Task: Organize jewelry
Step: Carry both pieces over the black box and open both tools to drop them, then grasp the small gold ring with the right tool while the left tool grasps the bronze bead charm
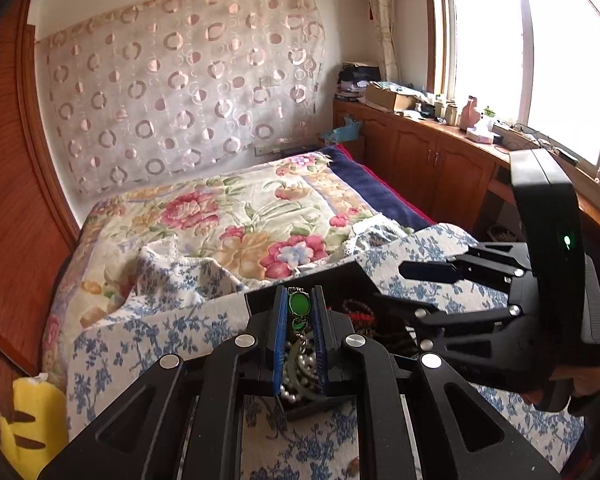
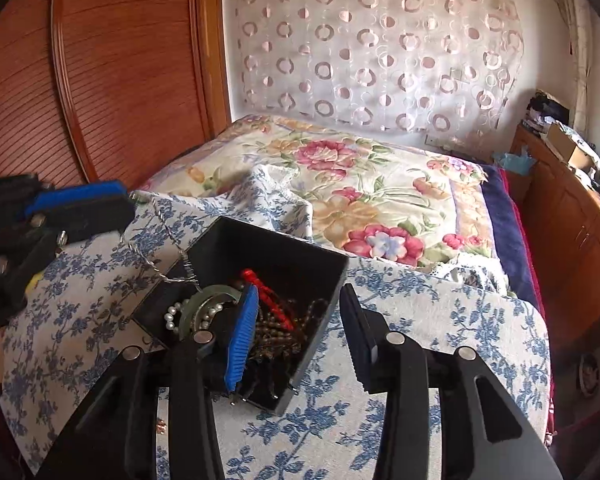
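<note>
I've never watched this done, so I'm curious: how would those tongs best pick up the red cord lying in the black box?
Probably at the red braided cord's raised upper end, coming straight down through the open top of the square black box. That end sticks up above the tangled brown beads, so the open right tongs could close on it alone.

One black box (image 2: 260, 256) sits on one bed (image 2: 380, 184). In the box: one pearl string (image 2: 172, 316), one red cord (image 2: 268, 292). Two grippers (image 1: 299, 312) (image 2: 300, 312).

left hand-held gripper (image 1: 299, 312) pinching green pendant (image 1: 299, 304), black box (image 1: 352, 284)
</note>
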{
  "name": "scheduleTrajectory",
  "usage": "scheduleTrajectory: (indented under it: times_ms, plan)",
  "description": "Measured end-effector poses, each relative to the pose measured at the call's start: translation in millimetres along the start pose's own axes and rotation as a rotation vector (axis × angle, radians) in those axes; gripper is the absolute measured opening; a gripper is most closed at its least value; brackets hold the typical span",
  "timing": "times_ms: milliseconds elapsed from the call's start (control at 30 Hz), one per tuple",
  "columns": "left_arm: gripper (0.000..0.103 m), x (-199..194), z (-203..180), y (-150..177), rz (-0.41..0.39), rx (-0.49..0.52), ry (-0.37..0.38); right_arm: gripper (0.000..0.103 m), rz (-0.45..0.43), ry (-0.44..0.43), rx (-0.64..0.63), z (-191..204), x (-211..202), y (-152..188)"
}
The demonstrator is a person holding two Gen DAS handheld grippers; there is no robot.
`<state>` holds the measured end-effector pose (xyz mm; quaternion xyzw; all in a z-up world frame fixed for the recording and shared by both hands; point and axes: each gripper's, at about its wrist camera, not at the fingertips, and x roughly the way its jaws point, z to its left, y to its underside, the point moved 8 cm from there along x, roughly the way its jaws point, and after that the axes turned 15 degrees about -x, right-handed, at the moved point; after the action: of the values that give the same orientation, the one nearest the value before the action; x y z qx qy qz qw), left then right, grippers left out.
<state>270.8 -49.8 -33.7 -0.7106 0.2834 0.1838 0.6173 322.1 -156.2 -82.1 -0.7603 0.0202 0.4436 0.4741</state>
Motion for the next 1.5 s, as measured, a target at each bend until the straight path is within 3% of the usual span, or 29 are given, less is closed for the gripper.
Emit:
scheduleTrajectory:
  times_ms: [300,367,700,967,1133,1500]
  plan:
    - [0.012,10,-7,-6,-0.008,0.003,-0.017,0.045,0.002,-0.008,0.004,-5,-16,19]
    - [0.03,11,-6,-6,-0.011,0.001,-0.026,0.045,0.004,-0.006,-0.006,-5,-20,22]
    - [0.046,-8,-6,20,-0.012,0.02,-0.018,0.045,-0.042,-0.002,-0.055,10,-56,34]
    - [0.07,-24,-12,45,-0.002,0.028,0.023,0.045,-0.065,-0.016,-0.064,32,-78,52]
    - [0.078,-29,-18,63,0.013,0.042,0.036,0.045,-0.055,-0.031,-0.048,41,-83,68]
    - [0.079,-14,-15,119,0.116,0.031,0.05,0.045,0.024,-0.087,-0.06,70,-82,115]
